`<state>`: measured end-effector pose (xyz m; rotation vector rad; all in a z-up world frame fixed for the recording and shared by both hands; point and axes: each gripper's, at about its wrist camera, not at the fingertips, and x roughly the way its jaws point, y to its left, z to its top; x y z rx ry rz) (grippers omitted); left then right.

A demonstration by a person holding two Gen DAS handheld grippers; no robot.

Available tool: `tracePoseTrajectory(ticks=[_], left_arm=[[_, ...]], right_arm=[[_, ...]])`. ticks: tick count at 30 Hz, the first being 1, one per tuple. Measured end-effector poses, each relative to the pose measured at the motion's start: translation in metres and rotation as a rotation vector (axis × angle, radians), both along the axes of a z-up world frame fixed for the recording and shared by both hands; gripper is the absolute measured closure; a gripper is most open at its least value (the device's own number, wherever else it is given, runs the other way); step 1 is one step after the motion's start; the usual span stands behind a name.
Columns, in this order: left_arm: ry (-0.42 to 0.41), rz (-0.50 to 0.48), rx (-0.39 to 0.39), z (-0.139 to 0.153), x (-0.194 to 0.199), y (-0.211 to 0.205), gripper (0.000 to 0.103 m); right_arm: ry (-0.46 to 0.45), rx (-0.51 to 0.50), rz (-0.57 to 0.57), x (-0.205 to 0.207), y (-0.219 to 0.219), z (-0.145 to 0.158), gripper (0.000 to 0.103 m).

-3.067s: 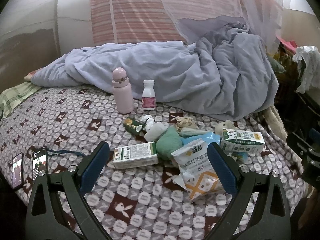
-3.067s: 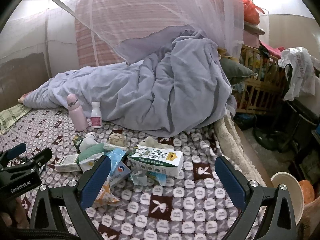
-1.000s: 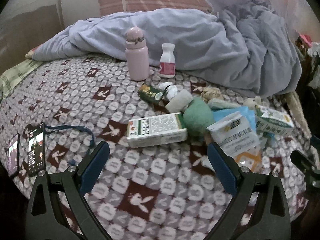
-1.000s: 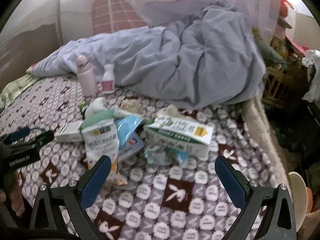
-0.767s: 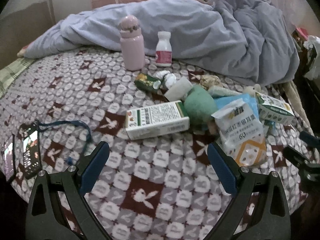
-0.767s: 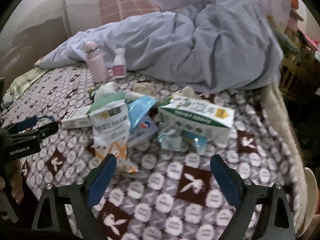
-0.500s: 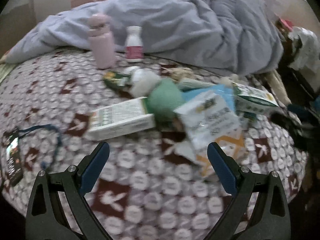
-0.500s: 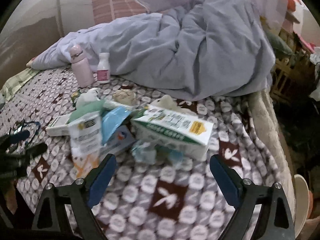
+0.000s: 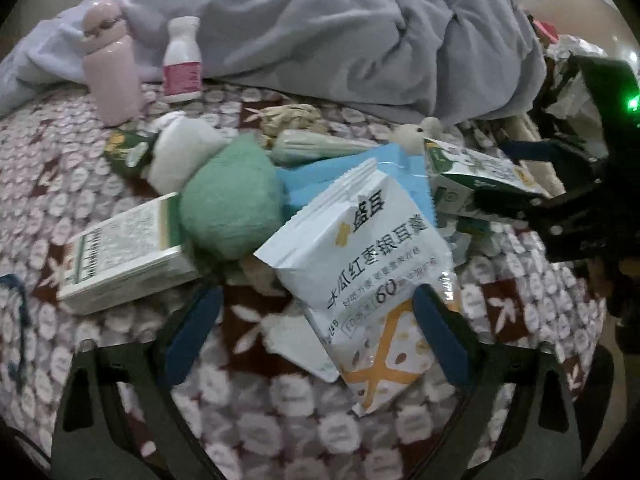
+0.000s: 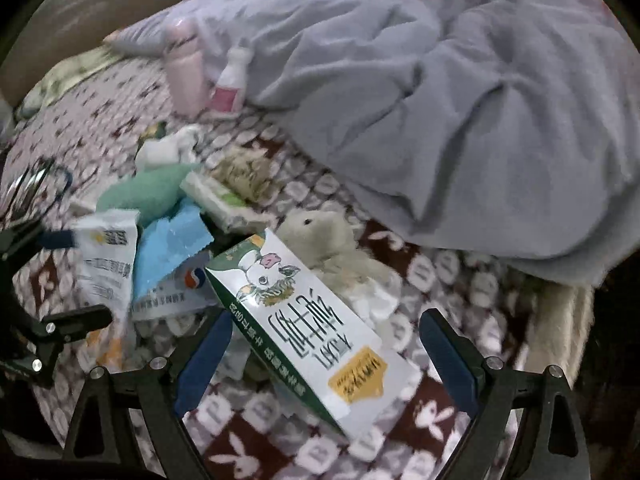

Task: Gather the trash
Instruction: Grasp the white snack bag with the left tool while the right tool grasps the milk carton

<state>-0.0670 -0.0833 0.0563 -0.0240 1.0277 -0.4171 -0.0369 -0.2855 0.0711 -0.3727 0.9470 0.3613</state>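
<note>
Here the trash lies heaped on the patterned bed (image 9: 248,408), in front of the rumpled grey quilt (image 10: 460,120). Largest of it is the green-and-white milk carton (image 10: 304,320), lying flat and askew between the spread fingers of the right gripper (image 10: 324,356), whose pads do not touch it. It looks like thin card, probably empty and light, stiff along its edges but easy to crush on its broad faces, so a hold across the narrow sides near one end seems safest. Next is the white snack pouch (image 9: 372,256), propped on the pile with its lower end between the fingers of the left gripper (image 9: 316,336); those jaws have just been closing, yet they stand apart from the film. The pouch should be very light, floppy and slick, best pinched at a flat sealed edge. The small white-and-green box (image 9: 124,248) beside it looks rigid and easy to clamp. The soft green bundle (image 9: 230,204) would simply squash.
</note>
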Motion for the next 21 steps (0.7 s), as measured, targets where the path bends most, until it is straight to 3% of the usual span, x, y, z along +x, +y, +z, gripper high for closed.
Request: tracePoseTrajectory(ticks=[1, 2, 3, 5, 10, 11, 12, 15, 21], left_arm=[[0.015, -0.020, -0.023, 0.000, 0.001, -0.002, 0.037], [0.022, -0.033, -0.033, 0.000, 0.001, -0.004, 0.054], [0.025, -0.045, -0.033, 0.001, 0.000, -0.007, 0.073], [0.042, -0.078, -0.028, 0.002, -0.002, -0.014, 0.084], [0.030, -0.114, -0.080, 0.030, -0.013, -0.021, 0.095], [0.023, -0.125, -0.084, 0.037, -0.015, -0.024, 0.096], [0.014, -0.136, -0.087, 0.043, -0.018, -0.028, 0.096], [-0.012, -0.188, -0.107, 0.065, -0.027, -0.052, 0.096], [-0.050, -0.222, -0.092, 0.086, -0.038, -0.090, 0.096]], right_arm=[[0.007, 0.010, 0.002, 0.000, -0.001, -0.001, 0.018], [0.010, 0.031, 0.009, -0.002, -0.002, -0.002, 0.033], [0.005, 0.055, 0.013, -0.006, -0.003, -0.002, 0.035], [-0.026, 0.084, 0.012, -0.017, -0.003, -0.002, 0.041], [-0.127, 0.173, -0.033, -0.053, -0.020, 0.021, 0.049], [-0.145, 0.201, -0.051, -0.062, -0.029, 0.028, 0.090], [-0.158, 0.210, -0.084, -0.066, -0.037, 0.033, 0.097], [-0.156, 0.279, -0.168, -0.083, -0.071, 0.042, 0.097], [-0.105, 0.280, -0.254, -0.099, -0.102, 0.028, 0.096]])
